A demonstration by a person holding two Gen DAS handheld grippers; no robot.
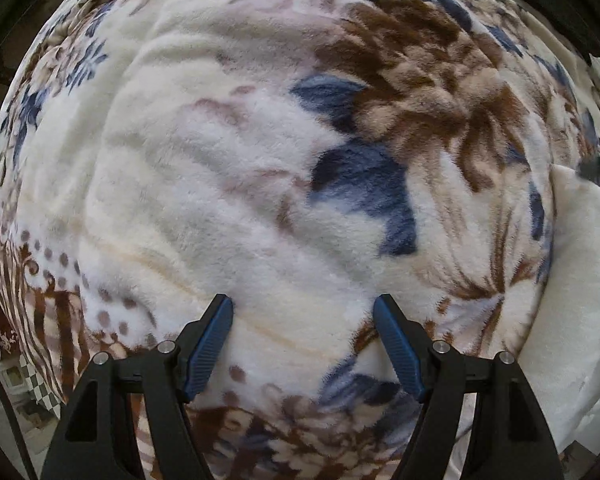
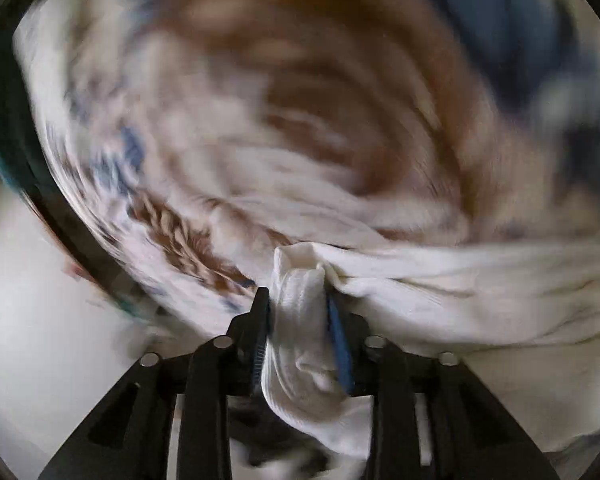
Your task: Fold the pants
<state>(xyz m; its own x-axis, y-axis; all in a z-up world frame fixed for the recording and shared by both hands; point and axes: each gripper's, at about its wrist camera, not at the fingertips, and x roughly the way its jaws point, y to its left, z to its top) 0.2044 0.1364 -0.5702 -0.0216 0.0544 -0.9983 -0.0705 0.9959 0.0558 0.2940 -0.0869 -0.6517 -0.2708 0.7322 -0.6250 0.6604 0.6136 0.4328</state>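
Observation:
The white pants lie at the right edge of the left wrist view, on a fluffy floral blanket. My left gripper points straight down at the blanket, open, with only bare blanket between its blue pads. In the right wrist view, my right gripper is shut on a bunched fold of the white pants. The cloth stretches away to the right in folds. That view is heavily blurred by motion.
The blanket, cream with brown and blue flowers, covers nearly all of both views. Its edge drops off at the left of the left wrist view, where a checkered floor shows below. A pale surface fills the lower left of the right wrist view.

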